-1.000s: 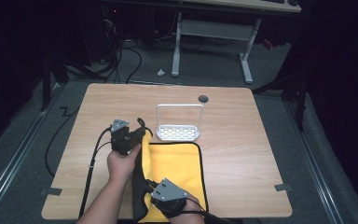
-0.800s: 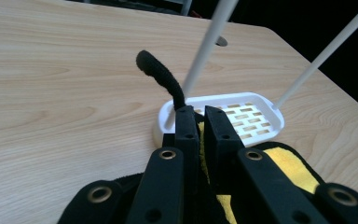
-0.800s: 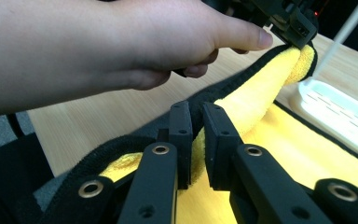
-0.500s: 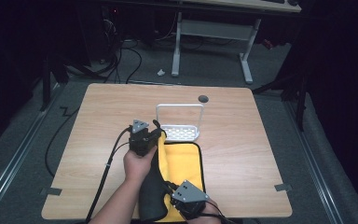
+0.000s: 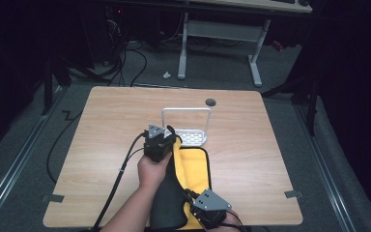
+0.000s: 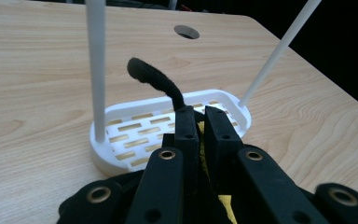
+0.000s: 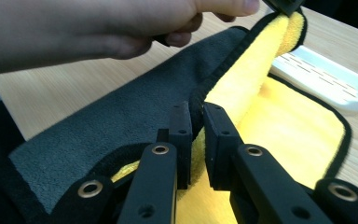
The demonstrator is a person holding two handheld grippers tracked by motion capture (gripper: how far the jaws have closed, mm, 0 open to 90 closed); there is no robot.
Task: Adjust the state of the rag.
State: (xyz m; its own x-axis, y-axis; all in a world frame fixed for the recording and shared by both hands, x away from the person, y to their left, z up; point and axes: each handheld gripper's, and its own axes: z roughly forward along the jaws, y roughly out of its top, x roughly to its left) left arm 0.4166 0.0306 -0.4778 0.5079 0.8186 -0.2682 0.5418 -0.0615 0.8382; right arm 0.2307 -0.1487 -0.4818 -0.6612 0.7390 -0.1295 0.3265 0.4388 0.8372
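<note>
Both clamped on cloth edge: left hand-held gripper [image 5: 160,145] at far corner, right hand-held gripper [image 5: 211,209] at near one. Yellow-and-grey microfibre cloth [image 5: 195,166] mid-fold, near-centre of surface [image 5: 101,130]. Risks: edge slipping from thin pinch; far corner snagging white slotted rack [image 5: 193,138] just beyond; fold landing crooked.

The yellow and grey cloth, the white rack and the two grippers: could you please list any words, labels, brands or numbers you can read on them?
None: no readable text on the cloth, the white rack, the left gripper, the right gripper or the table.
</note>
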